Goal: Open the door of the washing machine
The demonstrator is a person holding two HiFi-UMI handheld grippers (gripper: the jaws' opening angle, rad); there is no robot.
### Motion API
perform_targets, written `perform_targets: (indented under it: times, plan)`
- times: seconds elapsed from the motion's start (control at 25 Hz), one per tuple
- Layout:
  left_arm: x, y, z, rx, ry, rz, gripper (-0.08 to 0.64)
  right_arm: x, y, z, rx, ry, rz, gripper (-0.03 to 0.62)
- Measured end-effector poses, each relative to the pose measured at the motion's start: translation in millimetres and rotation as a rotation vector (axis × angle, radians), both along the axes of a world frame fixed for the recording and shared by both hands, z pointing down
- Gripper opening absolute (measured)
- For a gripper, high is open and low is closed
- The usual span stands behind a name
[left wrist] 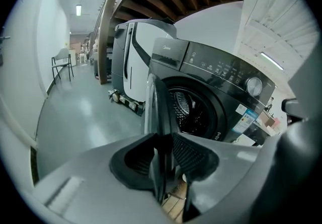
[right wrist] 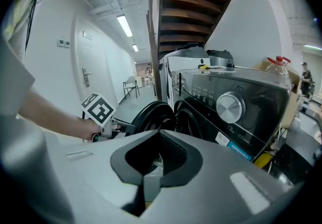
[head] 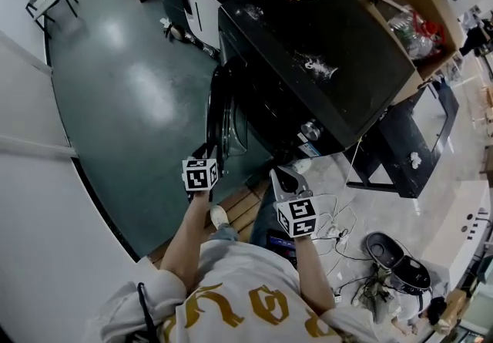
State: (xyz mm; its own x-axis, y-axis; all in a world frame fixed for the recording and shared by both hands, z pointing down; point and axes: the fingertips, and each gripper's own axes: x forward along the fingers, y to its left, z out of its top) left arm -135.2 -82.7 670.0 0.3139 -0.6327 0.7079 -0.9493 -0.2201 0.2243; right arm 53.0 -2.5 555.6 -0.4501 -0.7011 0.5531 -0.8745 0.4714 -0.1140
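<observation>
The left tool (left wrist: pixel 162 156) is pinched narrow on the free edge of the washing machine door (left wrist: pixel 157 107), which runs upright through its jaws and stands edge-on straight ahead. The door is already swung out, roughly square to the machine front, as far as the wide lens lets me judge. Right of it, beyond the tool, gapes the drum opening (left wrist: pixel 193 109). Any further swing would likely carry the edge leftward, away from that opening. The right tool (right wrist: pixel 151 170) hangs off to the right, jaws together on nothing, the control knob (right wrist: pixel 230 107) ahead of it; the left is the working hand.
</observation>
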Motion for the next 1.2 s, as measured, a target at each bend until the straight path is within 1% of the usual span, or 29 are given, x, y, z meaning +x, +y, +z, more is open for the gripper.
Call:
perform_targets:
  times: [0.16, 0.36, 0.88, 1.2]
  plan:
    - [-18, 0, 1, 0.009, -0.024, -0.005, 0.121, -8, -1, 2, -0.001, -0.003, -0.012, 0.015]
    - [-42, -2, 1, 0.026, -0.037, -0.035, 0.121, -17, -3, 3, -0.002, -0.002, -0.024, 0.015]
    - [-102, -12, 1, 0.038, -0.103, -0.073, 0.129, -42, -13, 2, 0.007, -0.01, -0.047, 0.015]
    - [-137, -24, 1, 0.05, -0.12, -0.128, 0.14, -42, -15, 2, 0.01, 0.003, -0.036, 0.015]
